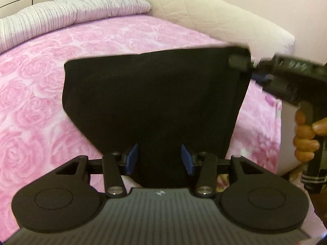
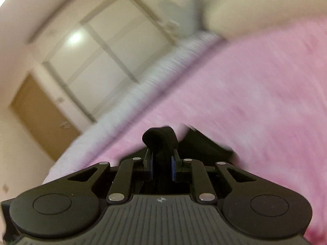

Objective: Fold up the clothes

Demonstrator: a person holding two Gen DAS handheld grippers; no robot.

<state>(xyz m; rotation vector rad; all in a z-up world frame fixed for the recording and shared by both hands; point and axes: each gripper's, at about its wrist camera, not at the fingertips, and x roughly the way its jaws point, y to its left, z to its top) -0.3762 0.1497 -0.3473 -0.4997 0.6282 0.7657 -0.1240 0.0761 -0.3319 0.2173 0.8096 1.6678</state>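
Observation:
A black garment (image 1: 151, 98) hangs spread over the pink rose-patterned bedspread (image 1: 40, 102). Its near end funnels down between the blue pads (image 1: 131, 159) of my left gripper (image 1: 159, 159), which is shut on that bunched fabric. My right gripper (image 1: 239, 61) comes in from the right, held by a hand (image 1: 304, 138), and pinches the garment's far right corner. In the right wrist view, my right gripper (image 2: 162, 155) is shut on a rolled tuft of the black garment (image 2: 160, 138) that sticks up past its fingertips. The garment's far left corner is free.
A striped lilac quilt (image 1: 71, 14) lies along the bed's far side, and a cream quilted pillow (image 1: 214, 20) sits at the far right. The bed's right edge (image 1: 280, 122) drops off near the hand. The tilted, blurred right wrist view shows a wardrobe (image 2: 98, 47) and a brown door (image 2: 43, 114).

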